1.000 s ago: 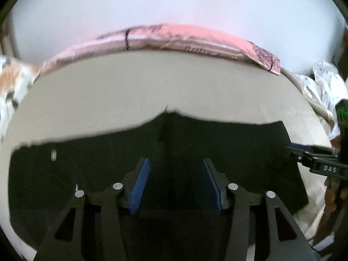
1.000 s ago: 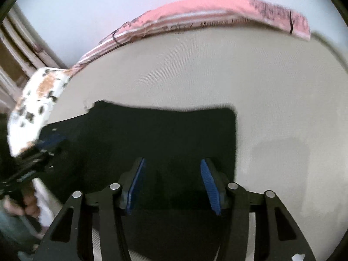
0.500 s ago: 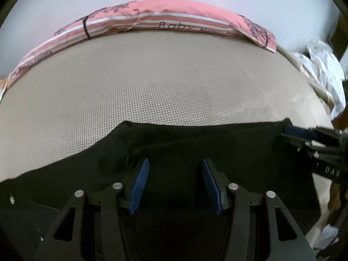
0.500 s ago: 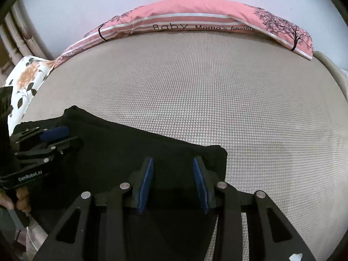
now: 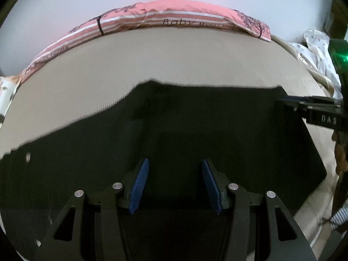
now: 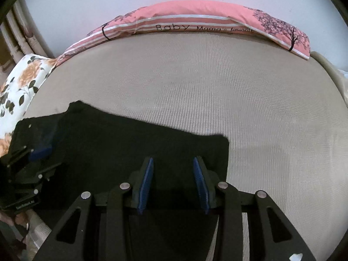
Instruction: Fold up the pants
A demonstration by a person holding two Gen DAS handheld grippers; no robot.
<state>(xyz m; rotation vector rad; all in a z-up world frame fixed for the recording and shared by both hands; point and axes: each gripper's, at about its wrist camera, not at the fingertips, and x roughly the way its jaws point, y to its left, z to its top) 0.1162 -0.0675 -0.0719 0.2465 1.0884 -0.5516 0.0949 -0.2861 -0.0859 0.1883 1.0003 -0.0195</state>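
Both sets of jaws stood apart with nothing between the blue ribbed pads. Your left gripper (image 5: pixel 175 184) hovered over the middle of the black fabric pants (image 5: pixel 195 134), its gap wide. Your right gripper (image 6: pixel 173 181) was spread a little narrower, above the pants (image 6: pixel 121 143) near their squared right-hand end. Whether either was touching cloth could not be told; black on black hid any contact.

The pants lay spread flat along the near side of the beige woven mattress cover (image 6: pixel 217 91), long axis running left to right. A small peak broke the far edge. Behind, the pink striped pillow with tree print (image 6: pixel 195 19) lay along the wall, well apart from the garment. A white floral cushion (image 6: pixel 19 82) sat at the left corner and pale dotted cloth (image 5: pixel 315 50) at the right.

Judgement: no fold looked started.

Risks noted:
- You might pinch only the top layer. Dark cloth hid the layer edges, so the lower layer could stay behind and the fold skew.
- Uneven lift between your two hands could drag the pants across the textured cover and bunch them.
- That far-edge peak, left unsmoothed, could be creased into the fold.
- Pads closing on the mattress cover along with the pants would pull it up too.
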